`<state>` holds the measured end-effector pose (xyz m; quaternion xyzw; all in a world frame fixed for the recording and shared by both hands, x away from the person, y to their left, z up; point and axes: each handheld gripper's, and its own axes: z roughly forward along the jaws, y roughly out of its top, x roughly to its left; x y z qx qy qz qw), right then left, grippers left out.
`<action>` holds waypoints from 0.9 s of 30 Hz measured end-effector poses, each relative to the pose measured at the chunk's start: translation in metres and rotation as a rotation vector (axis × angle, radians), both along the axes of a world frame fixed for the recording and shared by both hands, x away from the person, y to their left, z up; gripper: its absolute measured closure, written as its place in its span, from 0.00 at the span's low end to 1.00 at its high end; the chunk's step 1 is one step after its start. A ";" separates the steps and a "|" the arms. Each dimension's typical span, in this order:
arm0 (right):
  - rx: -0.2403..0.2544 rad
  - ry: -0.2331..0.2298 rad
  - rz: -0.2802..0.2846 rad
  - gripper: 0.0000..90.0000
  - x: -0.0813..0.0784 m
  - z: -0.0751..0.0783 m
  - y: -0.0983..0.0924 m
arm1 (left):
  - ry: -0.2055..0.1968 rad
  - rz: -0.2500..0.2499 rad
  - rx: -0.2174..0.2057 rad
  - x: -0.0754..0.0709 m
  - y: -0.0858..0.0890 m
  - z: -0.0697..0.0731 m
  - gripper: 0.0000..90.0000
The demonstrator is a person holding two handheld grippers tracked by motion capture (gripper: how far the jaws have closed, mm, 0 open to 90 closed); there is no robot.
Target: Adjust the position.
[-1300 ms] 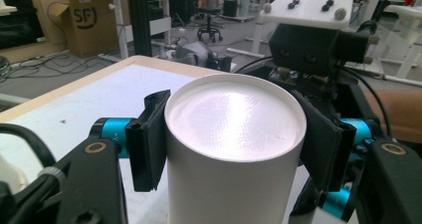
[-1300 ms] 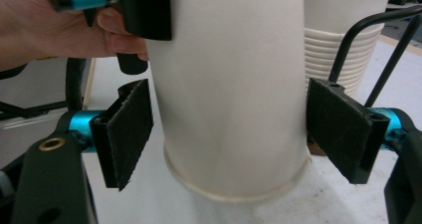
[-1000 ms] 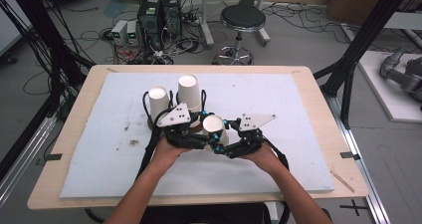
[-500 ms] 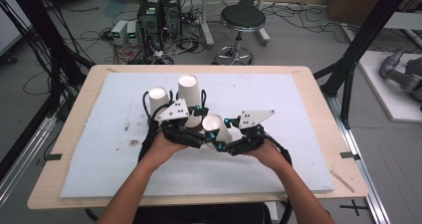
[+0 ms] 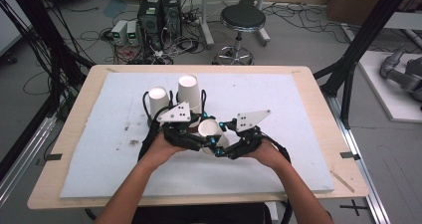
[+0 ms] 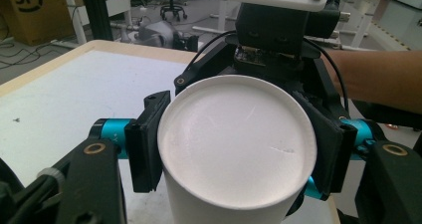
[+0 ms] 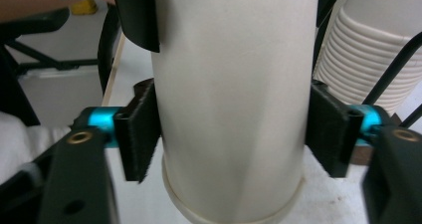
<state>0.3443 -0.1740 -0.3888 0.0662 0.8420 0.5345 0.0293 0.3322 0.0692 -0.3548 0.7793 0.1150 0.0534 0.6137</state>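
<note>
Gripping one paper cup (image 5: 208, 128) from both sides over the bench (image 5: 318, 134): left hand-held gripper (image 5: 195, 140) and right hand-held gripper (image 7: 234, 134) each have their pads pressed on its wall (probably one steadies while the other pulls nested cups apart); cup is upside down, base uppermost; two more inverted cup stacks (image 5: 174, 97) stand just behind, within reach.

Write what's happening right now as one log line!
left gripper: shut on paper cup | right gripper: shut on same cup | two other cup stacks: behind, on mat

Matt paper cup (image 6: 237, 149), probably smooth.
</note>
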 end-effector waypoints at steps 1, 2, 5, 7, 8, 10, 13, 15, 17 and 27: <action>0.015 0.003 -0.010 0.29 -0.001 0.000 0.000 | 0.001 0.007 -0.010 0.000 0.002 0.000 0.39; 0.042 0.015 -0.028 0.22 -0.001 0.000 0.000 | 0.002 0.017 -0.024 0.000 0.004 0.001 0.39; 0.112 0.036 -0.051 0.19 -0.003 0.001 -0.002 | 0.007 0.031 -0.095 0.000 0.011 0.002 0.40; 0.142 0.049 -0.072 0.19 -0.003 -0.002 -0.001 | 0.015 0.036 -0.141 0.000 0.014 0.003 0.40; 0.134 0.048 -0.074 0.19 -0.004 -0.004 0.000 | 0.016 0.035 -0.151 0.000 0.015 0.003 0.40; 0.124 0.043 -0.075 0.20 -0.004 -0.007 0.004 | 0.020 0.029 -0.163 -0.001 0.016 0.003 0.40; 0.119 0.022 -0.050 0.25 -0.003 -0.007 0.004 | 0.017 0.021 -0.152 -0.002 0.015 0.003 0.40; 0.099 0.007 -0.036 0.29 -0.003 -0.006 0.002 | 0.021 0.019 -0.136 -0.002 0.015 0.002 0.40; 0.073 -0.010 -0.028 0.33 -0.003 -0.006 -0.001 | 0.026 0.025 -0.108 -0.003 0.014 0.001 0.39; -0.047 -0.066 -0.003 0.36 -0.003 -0.002 -0.003 | -0.003 0.054 0.015 -0.007 0.012 0.002 0.24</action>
